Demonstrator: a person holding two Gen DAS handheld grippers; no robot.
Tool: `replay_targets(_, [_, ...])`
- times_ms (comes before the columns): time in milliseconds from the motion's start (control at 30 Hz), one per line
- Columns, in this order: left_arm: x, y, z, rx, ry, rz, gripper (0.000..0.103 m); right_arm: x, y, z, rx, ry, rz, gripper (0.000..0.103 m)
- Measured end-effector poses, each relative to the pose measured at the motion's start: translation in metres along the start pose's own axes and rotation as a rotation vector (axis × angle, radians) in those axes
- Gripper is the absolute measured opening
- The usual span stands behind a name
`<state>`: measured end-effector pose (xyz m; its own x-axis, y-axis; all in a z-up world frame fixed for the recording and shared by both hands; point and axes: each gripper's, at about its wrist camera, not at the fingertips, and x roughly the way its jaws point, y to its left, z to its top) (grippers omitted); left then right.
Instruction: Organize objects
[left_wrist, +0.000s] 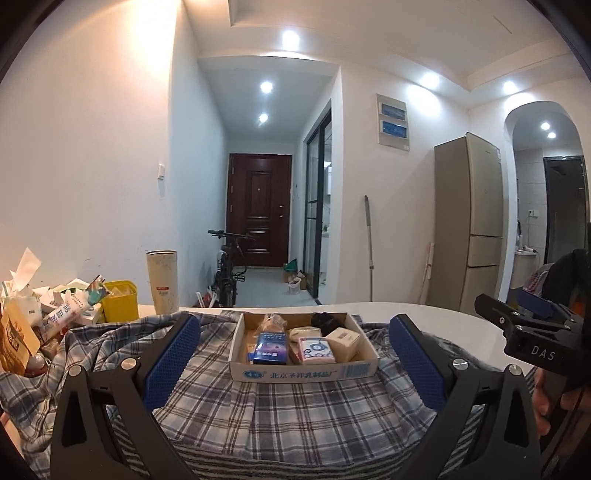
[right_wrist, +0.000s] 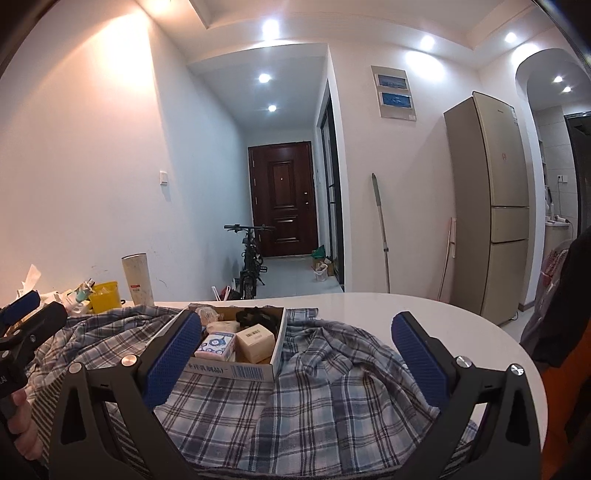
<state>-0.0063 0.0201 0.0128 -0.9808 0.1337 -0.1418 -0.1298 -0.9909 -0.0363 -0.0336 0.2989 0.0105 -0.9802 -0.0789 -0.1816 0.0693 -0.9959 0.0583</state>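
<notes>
A shallow cardboard box (left_wrist: 303, 363) sits on a blue plaid cloth (left_wrist: 295, 413) spread over the white worktop (left_wrist: 424, 314), and everything here is placed from that box. Inside it, at the near left, lies a dark blue packet (left_wrist: 269, 347); to its right a pink-and-white tissue pack (left_wrist: 317, 349), then a cream carton (left_wrist: 345, 341) at the near right corner. At the far side of the box lie a black bundle (left_wrist: 325, 321) and a clear wrapped item (left_wrist: 272, 321); what the latter holds is too blurred to tell.

The left claw (left_wrist: 295, 362) hovers just short of the box's near wall, released, its blue pads spread wider than the box and gripping nothing. The right claw (right_wrist: 295, 354) hangs to the right of the box over the cloth, also released and empty, its left pad (right_wrist: 173, 354) crossing the box's near left corner in view.

Left of the box and beyond the cloth stand a tall cream tumbler (left_wrist: 162, 282), a yellow tub (left_wrist: 119, 301) and a heap of packets (left_wrist: 40, 317)
</notes>
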Motion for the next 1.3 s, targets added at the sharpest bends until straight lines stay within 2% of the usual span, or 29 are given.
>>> replay_targets(100, [0.014, -0.002, -0.012, 0.050, -0.002, 0.068, 0.103, 0.010, 0.000, -0.008, -0.013, 0.008, -0.006, 0.103])
replay_targets(200, [0.019, 0.004, -0.018, 0.007, 0.018, 0.013, 0.103, 0.014, 0.001, -0.015, -0.029, 0.011, -0.005, 0.103])
replay_targets(633, [0.019, -0.001, -0.027, 0.034, 0.016, 0.043, 0.103, 0.030, -0.002, -0.028, -0.013, 0.072, 0.005, 0.103])
replay_targets(1300, [0.022, -0.003, -0.028, 0.037, 0.025, 0.066, 0.103, 0.023, -0.001, -0.026, -0.006, 0.050, 0.006, 0.103])
